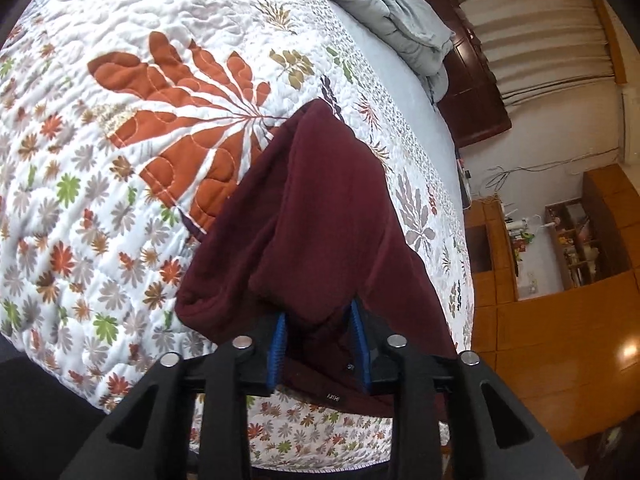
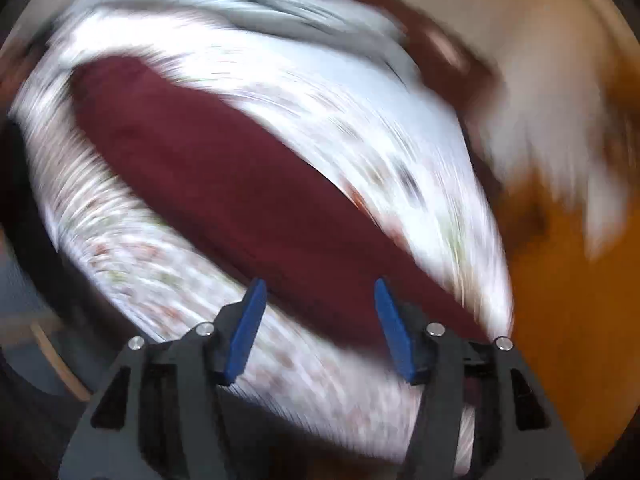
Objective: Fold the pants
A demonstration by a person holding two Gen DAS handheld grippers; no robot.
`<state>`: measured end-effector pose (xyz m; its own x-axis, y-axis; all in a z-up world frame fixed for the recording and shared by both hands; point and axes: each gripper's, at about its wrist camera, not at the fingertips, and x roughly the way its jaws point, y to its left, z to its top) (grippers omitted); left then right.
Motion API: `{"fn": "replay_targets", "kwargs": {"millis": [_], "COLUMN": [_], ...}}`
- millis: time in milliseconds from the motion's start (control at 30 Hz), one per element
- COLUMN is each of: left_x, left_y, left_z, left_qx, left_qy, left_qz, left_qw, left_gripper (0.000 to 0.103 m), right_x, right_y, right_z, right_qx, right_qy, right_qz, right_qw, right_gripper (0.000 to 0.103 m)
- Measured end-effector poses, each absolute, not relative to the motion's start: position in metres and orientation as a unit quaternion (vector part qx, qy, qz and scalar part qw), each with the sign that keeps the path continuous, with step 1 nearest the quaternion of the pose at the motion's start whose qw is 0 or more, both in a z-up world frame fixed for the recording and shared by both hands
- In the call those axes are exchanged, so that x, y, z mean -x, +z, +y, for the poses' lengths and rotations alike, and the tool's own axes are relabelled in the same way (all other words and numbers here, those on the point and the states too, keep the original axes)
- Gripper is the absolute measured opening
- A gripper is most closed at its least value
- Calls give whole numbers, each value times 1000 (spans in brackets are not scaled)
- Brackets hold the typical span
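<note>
One pair of maroon pants (image 1: 316,216) lies on one bed under one flowered quilt (image 1: 120,140). One rumpled grey blanket (image 1: 400,12) sits at the far end. Two tools show, one left (image 1: 318,332) and one right (image 2: 320,320), each with two blue fingers (image 2: 246,332).

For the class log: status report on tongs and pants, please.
Left tongs gripping maroon pants, lifted off floral quilt. Right tongs open, empty, view blurred. Nothing in the way.

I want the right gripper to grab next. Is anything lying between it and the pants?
Nothing visible does. The right gripper is open, with the maroon pants stretched across the quilt directly ahead, though this view is motion-blurred.
</note>
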<state>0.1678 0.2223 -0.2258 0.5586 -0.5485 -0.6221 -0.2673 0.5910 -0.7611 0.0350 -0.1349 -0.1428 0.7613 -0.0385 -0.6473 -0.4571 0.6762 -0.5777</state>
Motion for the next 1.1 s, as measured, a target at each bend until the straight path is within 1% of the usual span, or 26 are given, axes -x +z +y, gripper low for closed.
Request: {"fn": "replay_targets", "kwargs": {"millis": [33, 100, 167, 200, 233, 267, 333, 600, 633, 667, 700, 733, 833, 900, 933, 1100], "left_x": [-166, -161, -160, -160, -160, -160, -160, -162, -162, -163, -163, -162, -155, -143, -142, -147], "left_y": [-227, -228, -229, -229, -229, -230, -231, -239, -240, -241, -242, -244, -231, -222, -223, -247], "left_z": [224, 226, 228, 228, 230, 231, 231, 234, 235, 235, 237, 240, 243, 243, 242, 241], "left_qx": [441, 437, 434, 435, 438, 441, 440, 463, 463, 462, 460, 475, 477, 484, 485, 488], "left_qy": [-95, -99, -106, -109, -112, -115, -119, -132, -132, -129, -116, -114, -111, -114, -113, -86], "left_qz": [462, 462, 458, 456, 450, 446, 444, 437, 439, 442, 448, 447, 432, 433, 438, 461], "left_qw": [764, 765, 768, 769, 770, 770, 772, 760, 759, 758, 758, 750, 757, 752, 749, 736], "left_gripper": [33, 36, 37, 42, 48, 49, 51, 50, 49, 44, 26, 22, 20, 20, 20, 20], "right_x": [-27, -19, -18, -20, -25, -32, -41, -59, -61, -67, -72, -76, -71, -68, -66, -60], "right_y": [-153, -172, -195, -205, -210, -218, -223, -247, -250, -250, -248, -246, -216, -202, -202, -243], "right_z": [-100, -54, -9, 6, 18, 31, 44, 67, 72, 73, 75, 78, 77, 69, 66, 73], "right_qx": [428, 472, 519, 538, 551, 563, 569, 604, 607, 608, 602, 597, 577, 562, 563, 582], "right_qy": [144, 181, 202, 209, 211, 213, 222, 241, 238, 234, 234, 234, 232, 239, 240, 254], "right_qz": [291, 261, 227, 215, 210, 203, 203, 217, 219, 225, 237, 240, 218, 221, 223, 244], "right_qw": [844, 822, 799, 788, 780, 772, 765, 728, 726, 724, 725, 729, 752, 760, 759, 733], "right_gripper": [56, 53, 41, 38, 31, 28, 28, 29, 26, 13, 5, 5, 4, 4, 4, 5]}}
